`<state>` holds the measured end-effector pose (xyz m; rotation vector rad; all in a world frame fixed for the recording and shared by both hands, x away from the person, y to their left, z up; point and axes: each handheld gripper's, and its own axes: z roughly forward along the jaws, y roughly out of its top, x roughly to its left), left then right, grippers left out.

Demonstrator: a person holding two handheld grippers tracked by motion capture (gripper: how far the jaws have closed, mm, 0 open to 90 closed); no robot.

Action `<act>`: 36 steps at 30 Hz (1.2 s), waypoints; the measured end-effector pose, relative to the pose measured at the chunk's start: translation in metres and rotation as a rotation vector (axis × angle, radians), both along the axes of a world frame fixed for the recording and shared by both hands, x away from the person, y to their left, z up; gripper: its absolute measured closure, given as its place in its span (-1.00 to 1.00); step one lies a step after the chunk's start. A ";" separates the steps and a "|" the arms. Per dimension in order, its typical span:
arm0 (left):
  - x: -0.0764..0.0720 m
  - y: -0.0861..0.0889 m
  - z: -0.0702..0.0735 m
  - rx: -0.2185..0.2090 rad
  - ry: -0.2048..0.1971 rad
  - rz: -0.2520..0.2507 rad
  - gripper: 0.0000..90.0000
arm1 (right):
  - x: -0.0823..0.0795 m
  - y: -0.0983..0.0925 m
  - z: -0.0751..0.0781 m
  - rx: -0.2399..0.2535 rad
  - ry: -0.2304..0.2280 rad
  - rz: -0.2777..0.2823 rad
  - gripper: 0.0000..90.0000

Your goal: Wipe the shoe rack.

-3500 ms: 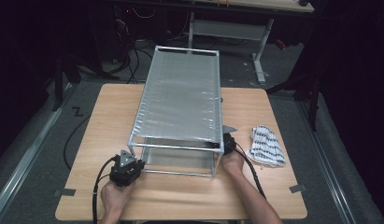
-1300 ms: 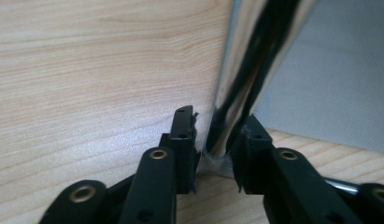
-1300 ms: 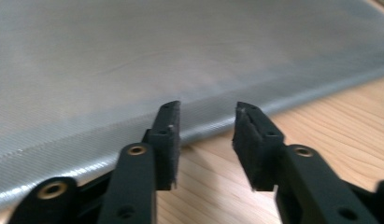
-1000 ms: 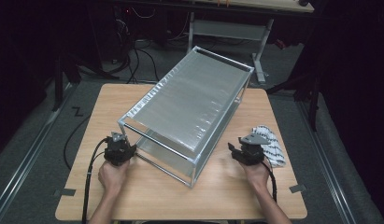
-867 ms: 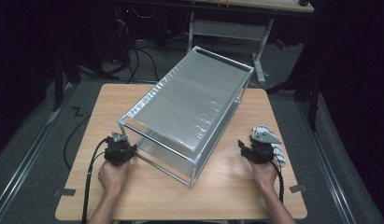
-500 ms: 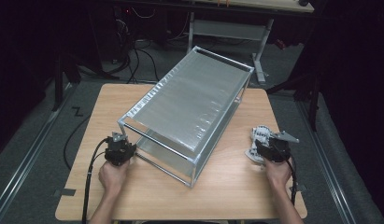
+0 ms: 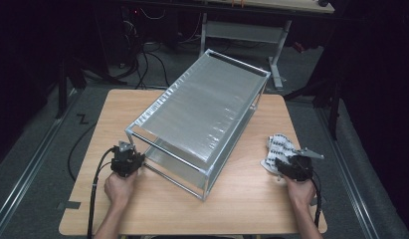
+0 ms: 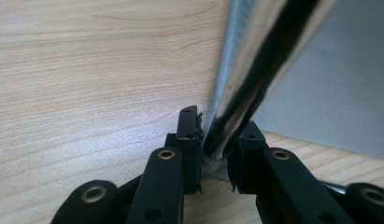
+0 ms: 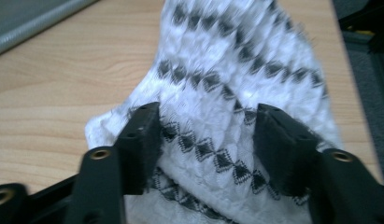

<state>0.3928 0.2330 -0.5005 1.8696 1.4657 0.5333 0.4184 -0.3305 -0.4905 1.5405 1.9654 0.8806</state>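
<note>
Left gripper (image 7: 126, 160): at the near left of the table (image 7: 242, 199), its jaws clamped on the shiny metal leg at the near-left corner of the rack (image 7: 202, 119); the left gripper view shows the leg (image 8: 236, 107) pinched between both pads.
Rack: a two-tier metal frame with frosted shelves, standing on the table and angled, its long side running from near left to far right.
Cloth (image 7: 277, 149): a white rag with a black diamond pattern, lying crumpled on the table near the right edge, well apart from the rack.
Right gripper (image 7: 291, 167): set over the near end of the cloth, jaws spread wide with the fabric (image 9: 213, 121) between them; the pads do not yet press it.
Progress: the rack seems steadied; the cloth is reached but not picked up. Likely left: closing on the cloth, lifting it, carrying it to the rack for wiping.
</note>
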 end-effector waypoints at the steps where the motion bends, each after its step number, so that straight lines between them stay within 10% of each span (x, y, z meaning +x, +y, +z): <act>1: 0.000 0.001 0.000 0.002 0.002 -0.002 0.70 | 0.001 0.001 -0.002 -0.005 0.004 0.009 0.14; 15: -0.004 0.003 -0.005 0.009 -0.054 0.006 0.69 | -0.007 0.027 0.000 0.013 -0.056 0.133 0.76; 25: -0.004 0.003 -0.006 0.004 -0.062 0.012 0.69 | -0.016 0.099 0.027 0.035 -0.111 0.378 0.76; 36: -0.002 0.003 -0.006 0.014 -0.063 0.006 0.69 | -0.036 0.164 0.009 0.074 -0.092 0.586 0.75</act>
